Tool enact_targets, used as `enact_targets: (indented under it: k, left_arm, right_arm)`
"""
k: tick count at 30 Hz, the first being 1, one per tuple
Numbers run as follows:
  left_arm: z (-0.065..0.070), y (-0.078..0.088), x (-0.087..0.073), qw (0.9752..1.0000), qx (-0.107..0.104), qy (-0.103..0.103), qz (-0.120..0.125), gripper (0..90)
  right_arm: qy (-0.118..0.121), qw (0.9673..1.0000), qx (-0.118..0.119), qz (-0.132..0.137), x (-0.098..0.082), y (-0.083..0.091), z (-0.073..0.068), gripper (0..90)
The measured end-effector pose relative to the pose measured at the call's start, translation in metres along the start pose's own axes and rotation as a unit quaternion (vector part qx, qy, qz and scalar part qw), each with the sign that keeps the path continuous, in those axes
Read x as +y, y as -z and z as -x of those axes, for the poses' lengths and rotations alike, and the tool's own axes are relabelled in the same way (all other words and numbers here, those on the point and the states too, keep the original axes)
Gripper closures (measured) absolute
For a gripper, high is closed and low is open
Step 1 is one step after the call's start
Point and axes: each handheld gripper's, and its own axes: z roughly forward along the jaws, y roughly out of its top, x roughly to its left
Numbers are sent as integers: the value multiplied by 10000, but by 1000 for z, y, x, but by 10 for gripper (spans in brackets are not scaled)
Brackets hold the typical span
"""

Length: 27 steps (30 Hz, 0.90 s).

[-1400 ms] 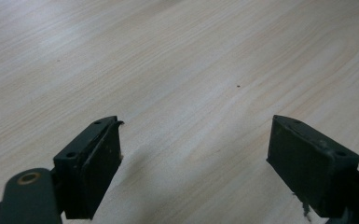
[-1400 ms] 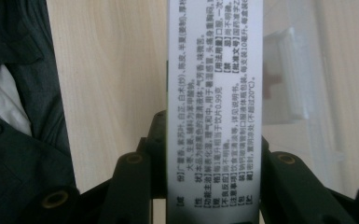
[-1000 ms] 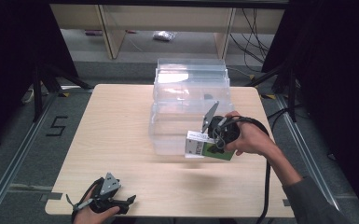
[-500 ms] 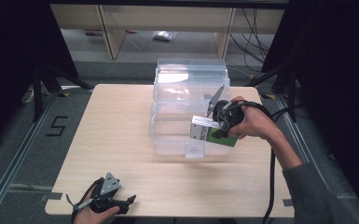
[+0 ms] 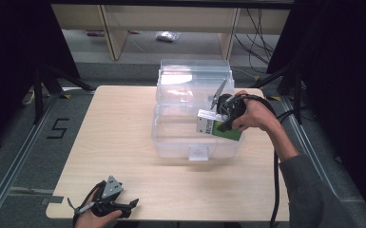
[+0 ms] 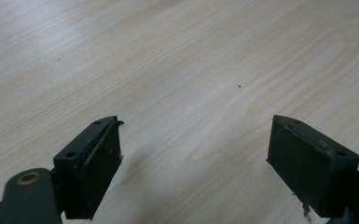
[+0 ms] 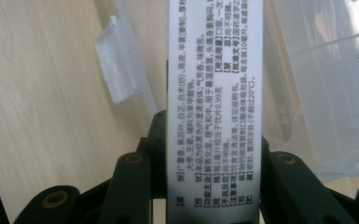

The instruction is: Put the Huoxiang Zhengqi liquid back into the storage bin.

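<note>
Up and back goes the small box [image 5: 218, 128] since a moment ago; it now hangs over the right side of the clear bin [image 5: 195, 116]. Biggest is the wooden table [image 5: 123, 133]. On it, near the far edge, sits the clear bin with its lid up. The right gripper [image 5: 223, 124] squeezes the green and white box tight between its jaws. At the near left corner, the left gripper [image 5: 130, 205] rests low with its jaws wide apart, holding nothing.
</note>
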Motion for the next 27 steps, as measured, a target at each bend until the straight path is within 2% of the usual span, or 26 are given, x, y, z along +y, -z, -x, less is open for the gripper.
enact_targets:
  k: [2, 7, 10, 11, 12, 13, 14, 15, 17, 19, 21, 23, 25, 26, 27]
  left_arm:
    - [-1, 0, 0, 10000, 49, -9, -25, 167]
    - [0, 0, 0, 10000, 11, 7, -12, 167]
    - [1, 0, 0, 10000, -28, 28, 19, 167]
    - [1, 0, 0, 10000, -24, 38, 26, 167]
    - [1, 0, 0, 10000, -12, 12, 4, 167]
    - [1, 0, 0, 10000, -3, 7, 1, 167]
    - [1, 0, 0, 10000, 6, 4, 3, 167]
    - [1, 0, 0, 10000, -4, 8, -5, 167]
    - [0, 0, 0, 10000, 10, 4, -16, 167]
    - [0, 1, 0, 10000, 19, 17, -3, 167]
    - [-1, 1, 0, 10000, 12, 25, 10, 167]
    - [0, 0, 0, 10000, 11, 50, 36, 167]
    - [0, 0, 0, 10000, 42, -1, -5, 167]
    - [0, 1, 0, 10000, 13, 19, 1, 167]
    - [0, 1, 0, 10000, 13, 19, 1, 167]
  right_arm:
    - [-78, 10000, -13, -8, 0, -2, 3, 653]
    - [-16, 10000, 9, -59, 1, -10, 8, 653]
    - [-222, 9997, 15, -133, 1, -15, 12, 653]
    - [-222, 9997, 15, -133, 1, -15, 12, 653]
    - [-96, 9999, 1, -93, 0, -16, 16, 653]
    - [-77, 10000, -13, -23, 0, -18, 18, 653]
    - [-183, 9998, -8, -18, -1, -19, 19, 653]
    - [-246, 9996, 102, 41, -2, -21, 20, 653]
    - [-317, 9995, 81, -27, -3, -25, 23, 653]
    - [-246, 9996, 113, 1, -4, -30, 25, 653]
    - [-251, 9995, 99, -156, -5, -34, 26, 653]
    - [-349, 9992, 173, -42, -5, -38, 26, 653]
    - [-290, 9994, 183, 14, -6, -41, 26, 653]
    - [-171, 9997, 174, -88, -7, -45, 28, 652]
    - [-171, 9997, 174, -88, -7, -45, 28, 652]
